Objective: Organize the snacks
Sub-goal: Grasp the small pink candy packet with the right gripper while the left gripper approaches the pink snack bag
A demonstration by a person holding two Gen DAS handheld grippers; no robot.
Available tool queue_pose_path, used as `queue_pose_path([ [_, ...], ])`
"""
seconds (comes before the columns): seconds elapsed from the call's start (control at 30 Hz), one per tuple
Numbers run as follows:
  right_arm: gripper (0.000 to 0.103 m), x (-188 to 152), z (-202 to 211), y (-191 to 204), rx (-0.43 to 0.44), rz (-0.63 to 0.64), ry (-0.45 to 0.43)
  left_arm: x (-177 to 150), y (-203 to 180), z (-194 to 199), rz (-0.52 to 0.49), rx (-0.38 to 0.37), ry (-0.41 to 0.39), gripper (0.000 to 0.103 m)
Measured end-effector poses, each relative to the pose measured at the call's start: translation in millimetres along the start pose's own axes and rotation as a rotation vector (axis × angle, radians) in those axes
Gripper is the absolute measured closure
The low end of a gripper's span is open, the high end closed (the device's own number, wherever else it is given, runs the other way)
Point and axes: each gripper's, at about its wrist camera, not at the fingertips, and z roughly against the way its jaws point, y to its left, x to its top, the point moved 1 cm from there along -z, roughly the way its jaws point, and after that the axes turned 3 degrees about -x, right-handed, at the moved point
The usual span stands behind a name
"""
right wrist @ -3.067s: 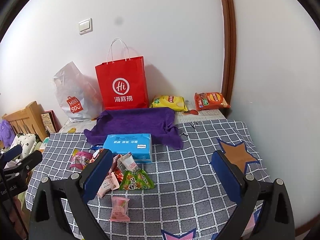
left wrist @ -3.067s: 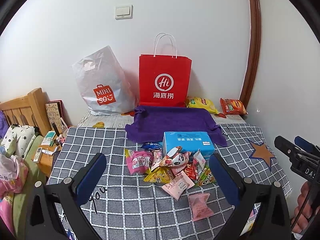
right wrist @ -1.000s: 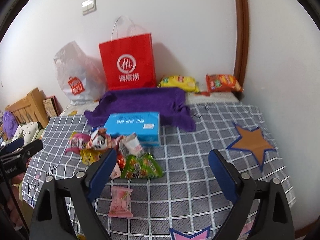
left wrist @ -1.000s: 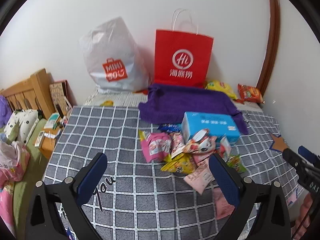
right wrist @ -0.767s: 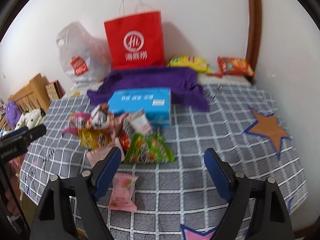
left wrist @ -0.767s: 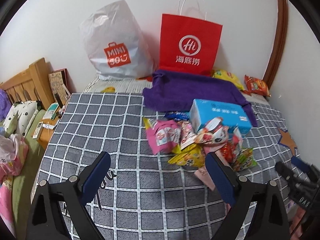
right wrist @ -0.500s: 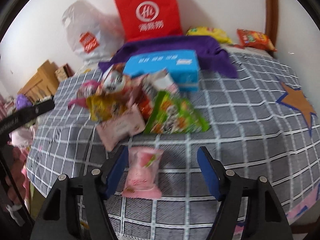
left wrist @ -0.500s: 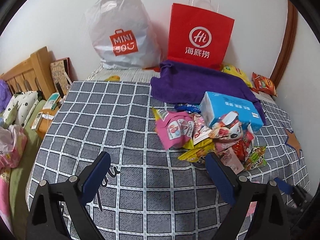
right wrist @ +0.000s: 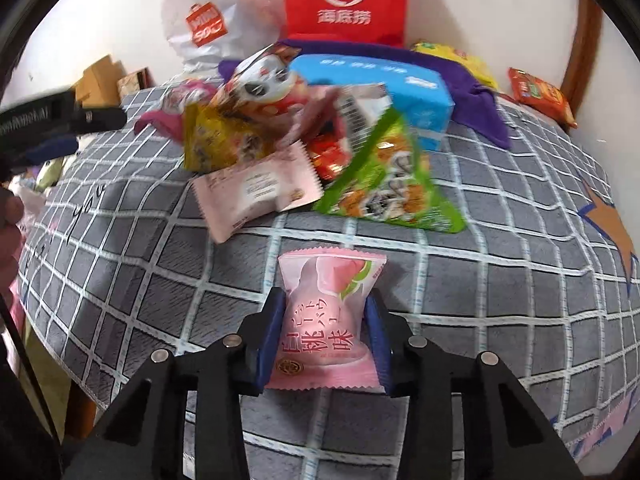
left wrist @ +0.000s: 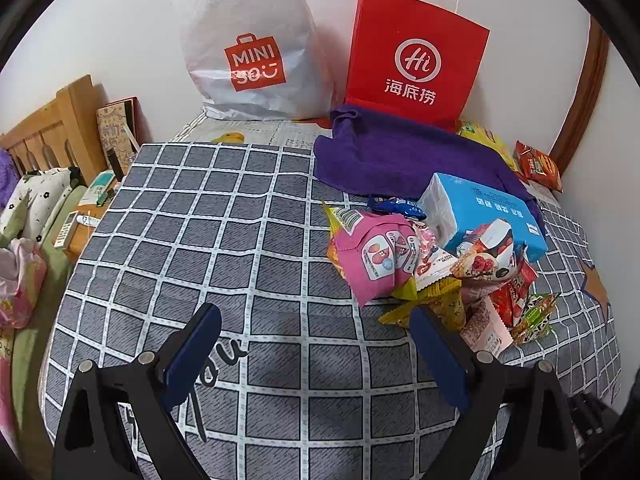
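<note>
right gripper (right wrist: 325, 328) – closing on pink peach packet (right wrist: 326, 320) | left gripper (left wrist: 316, 344) – apart

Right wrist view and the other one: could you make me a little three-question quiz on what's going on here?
1. True or false: the pink peach-print snack packet lies between the right gripper fingers.
2. Which is nearest the red paper bag? A) purple towel B) green snack packet C) orange star patch
3. Fill in: the left gripper is above bare ____ cloth.

Key: 1 true, with the jaws closing on it; 2 A; 3 checked.
</note>
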Motion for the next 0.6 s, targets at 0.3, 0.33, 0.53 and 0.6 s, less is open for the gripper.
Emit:
queue_pose_path([
  [0.3, 0.063, 32.1, 19.4, -72.2, -0.131, -0.099, -0.106, 23.4, -11.3, -15.8, -0.015, -0.028, -0.004, 0.008],
  [0.33, 0.063, 35.9, 16.2, -79.5, -0.142, -0.115, -0.102, 25.7, -13.4, -20.4, -0.018, -0.028, 0.001, 0.008],
  [0.53, 0.063, 48.3, -10.5, -114.8, -0.154, -0.171, -0.090, 34.4, -25.7, -48.4, -0.038, -0.032, 0.039, 0.008],
  [0.6, 0.063, 47.4, -22.0, -118.9, -0.148, -0.176, -0.075, 35.6, -28.5, -58.9, -0.038, -0.046, 0.059, 0.008],
])
